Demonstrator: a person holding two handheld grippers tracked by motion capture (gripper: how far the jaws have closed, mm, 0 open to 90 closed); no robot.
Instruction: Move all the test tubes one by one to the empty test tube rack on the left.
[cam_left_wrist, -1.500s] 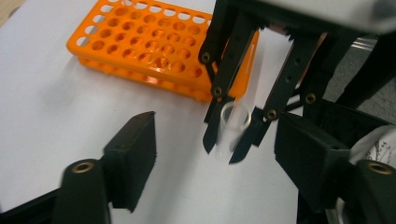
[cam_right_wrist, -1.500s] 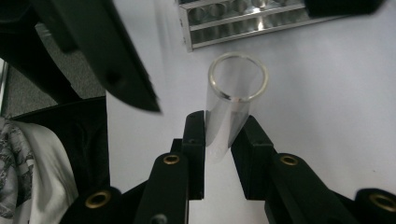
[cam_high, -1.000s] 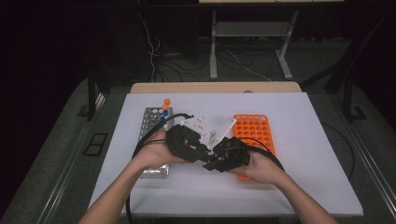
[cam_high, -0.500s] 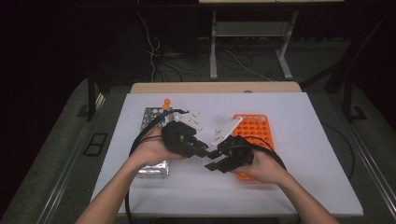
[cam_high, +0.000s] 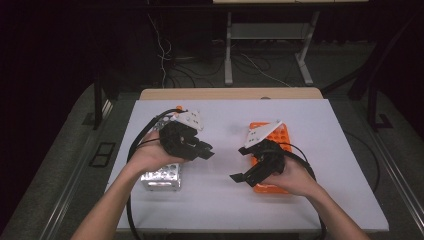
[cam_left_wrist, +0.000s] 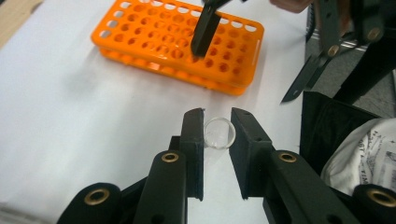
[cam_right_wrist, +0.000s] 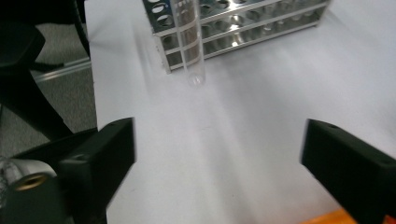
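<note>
Clear glass test tube (cam_left_wrist: 218, 132) is sitting clamped between the left gripper (cam_high: 202, 151)'s 2 black pads, hanging above the white table (cam_high: 320, 125) near the metal rack (cam_right_wrist: 243, 23). Right gripper (cam_high: 241, 177) is gaping wide, jaws just opened, holding nothing, hovering by the orange rack (cam_left_wrist: 177, 42).

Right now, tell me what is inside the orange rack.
The orange rack has visibly empty holes. The right hand-held gripper covers a few holes, so those can't be checked.
</note>
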